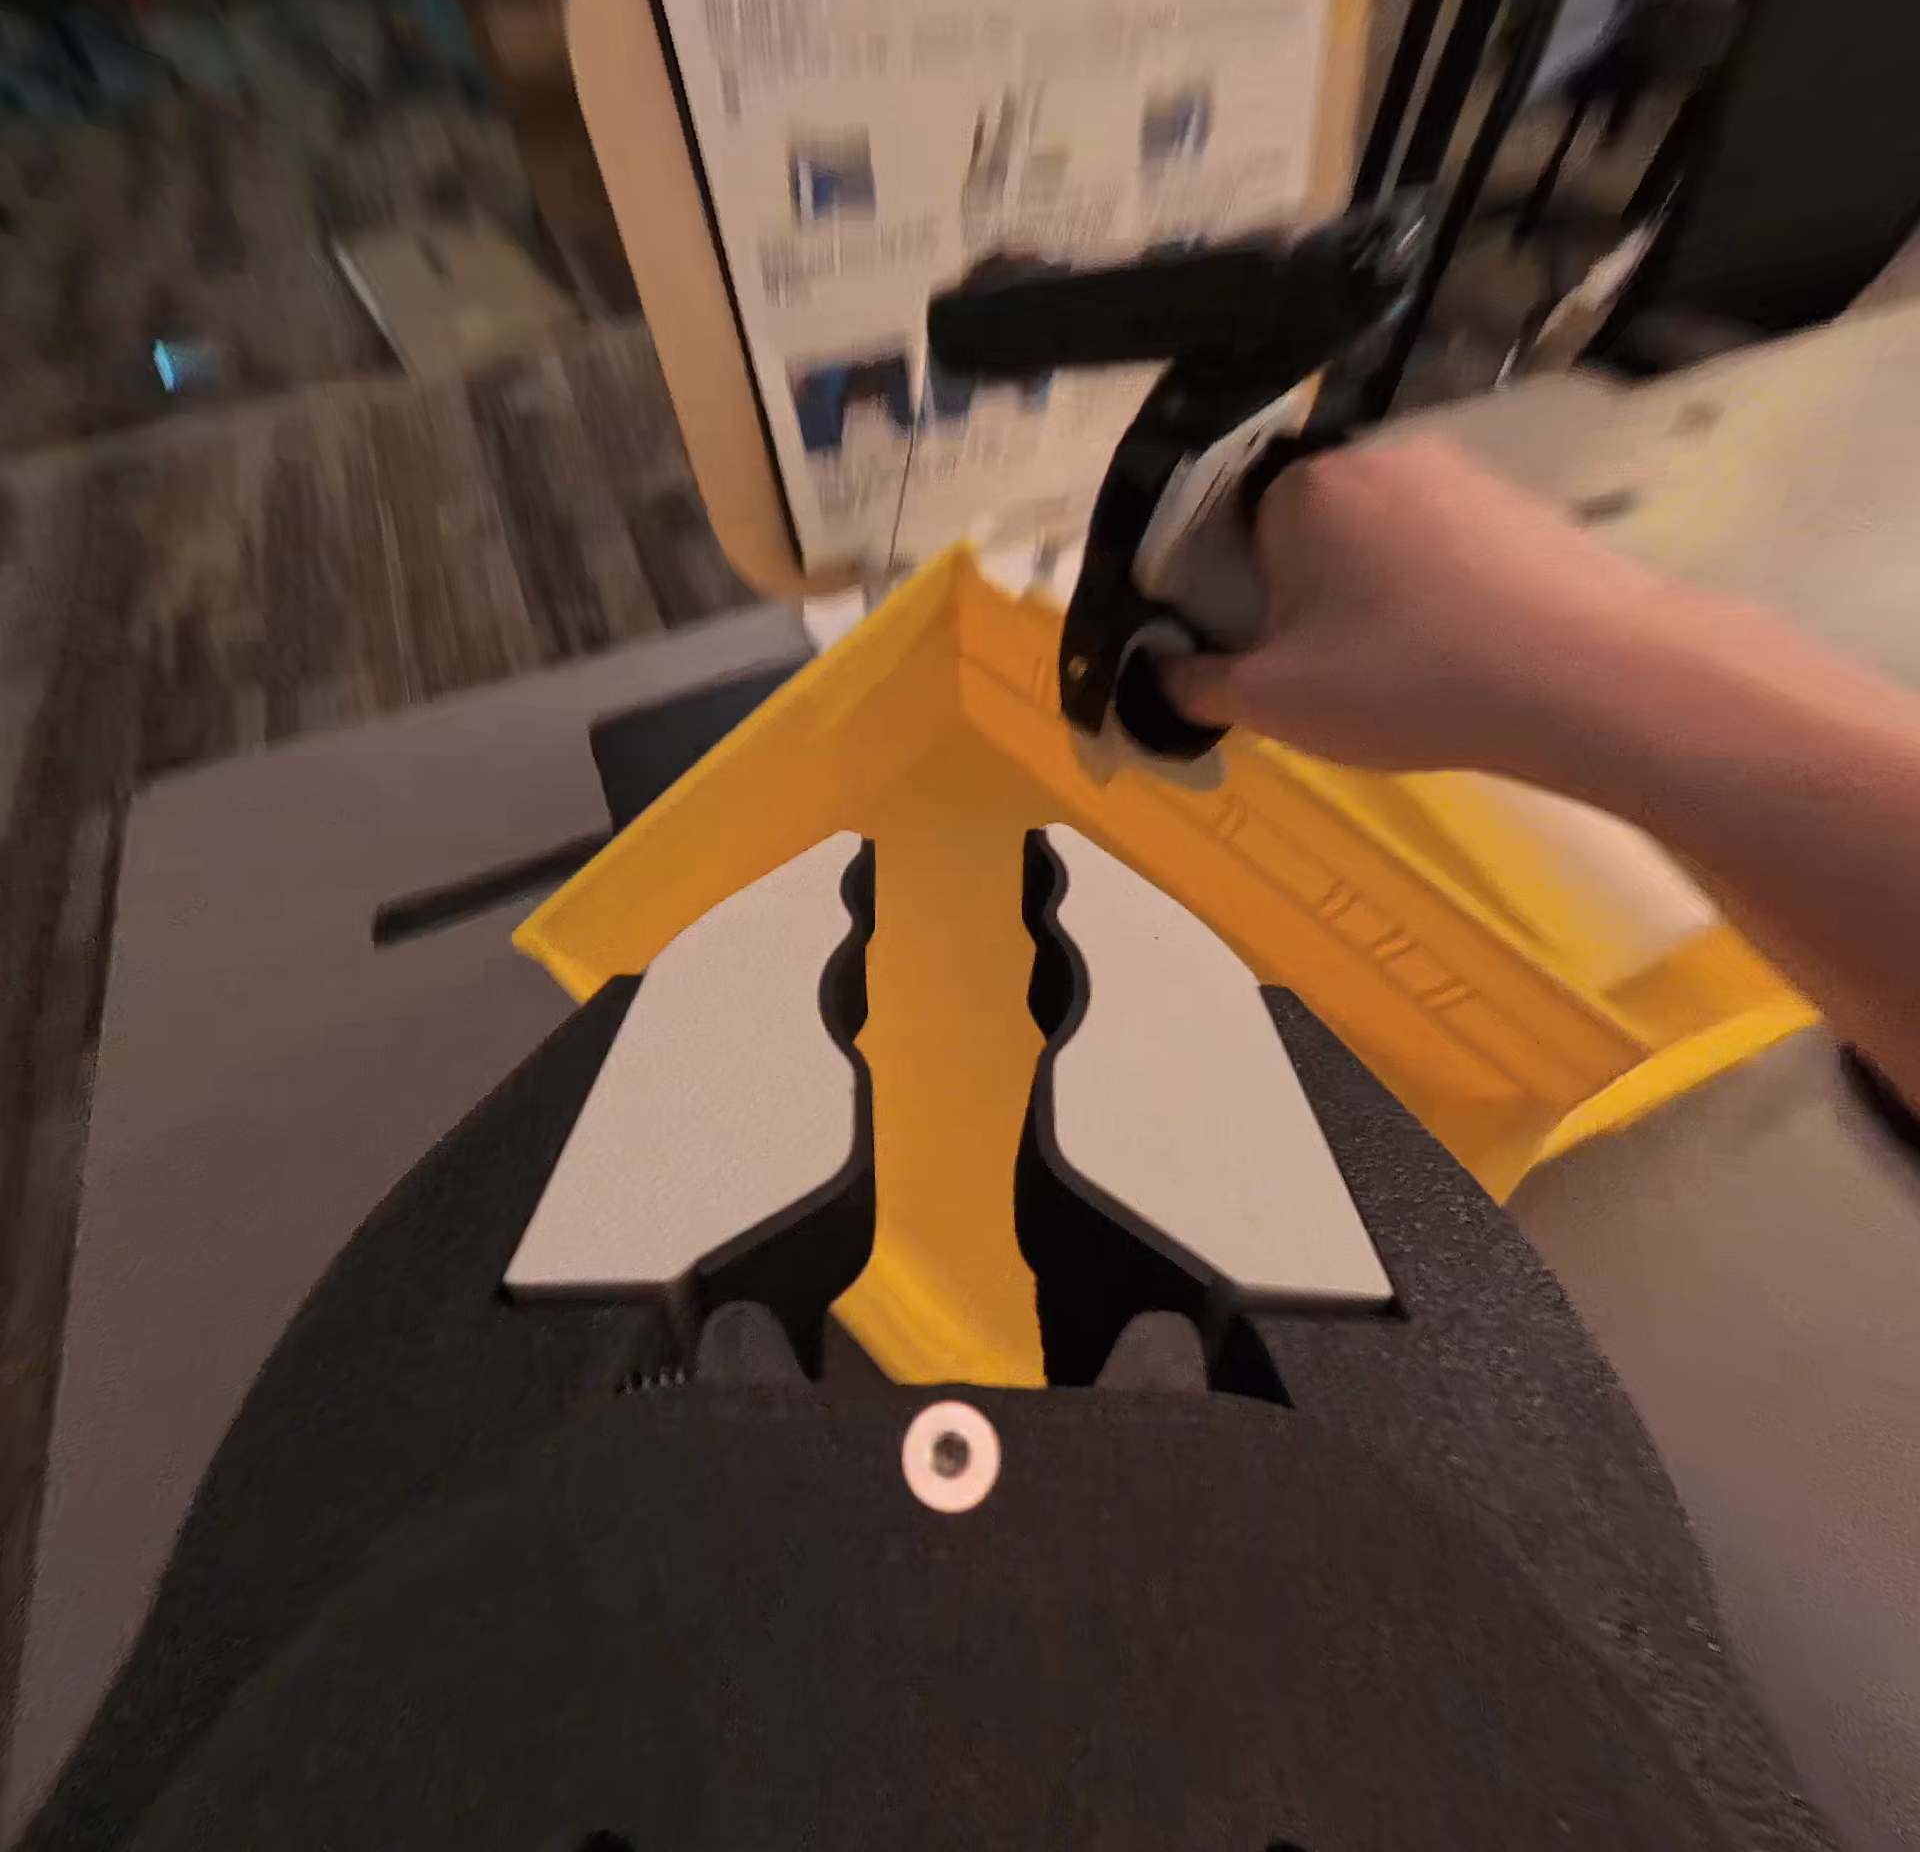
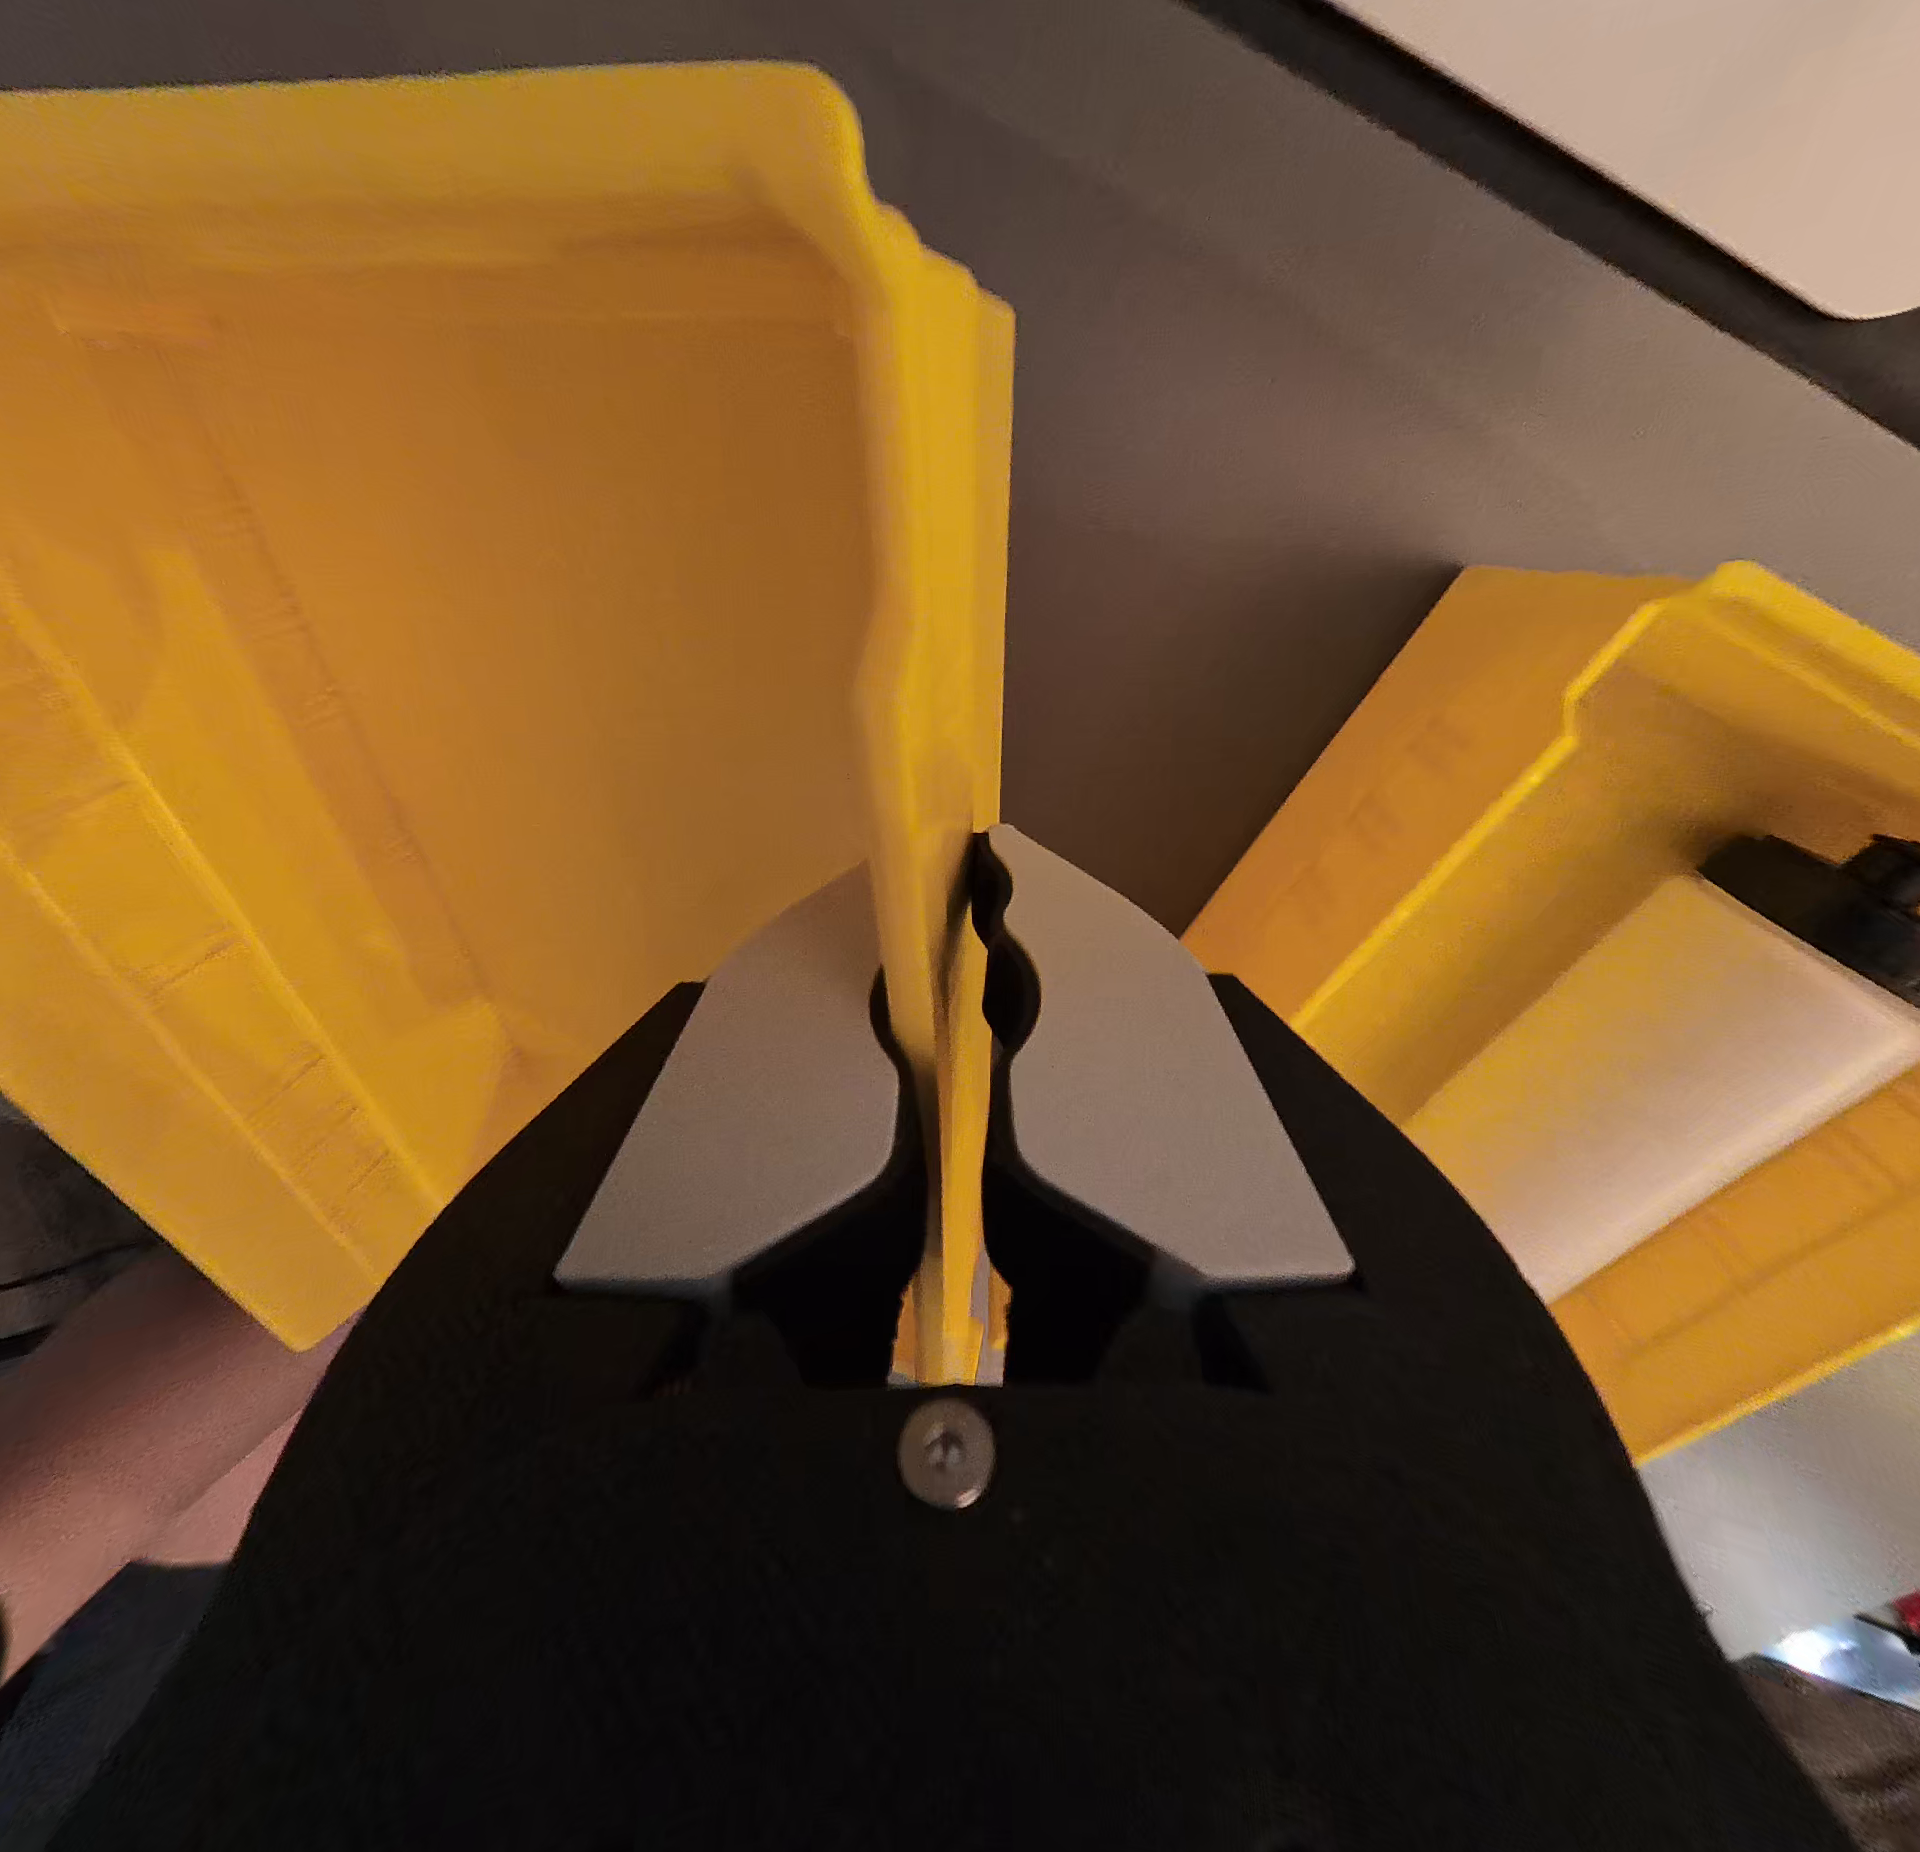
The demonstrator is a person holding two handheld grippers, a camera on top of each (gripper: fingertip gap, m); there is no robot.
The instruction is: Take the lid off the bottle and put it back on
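Fingers (image 2: pixel 1091 1054) pinching yellow lid (image 2: pixel 436 607)

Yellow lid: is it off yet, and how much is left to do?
Done: the yellow lid is off, held apart from the yellow container, whose whitish inside shows. In hand: the right gripper is shut on the lid's edge, while the left gripper has part of the container between its fingers. Left: putting the lid back on.
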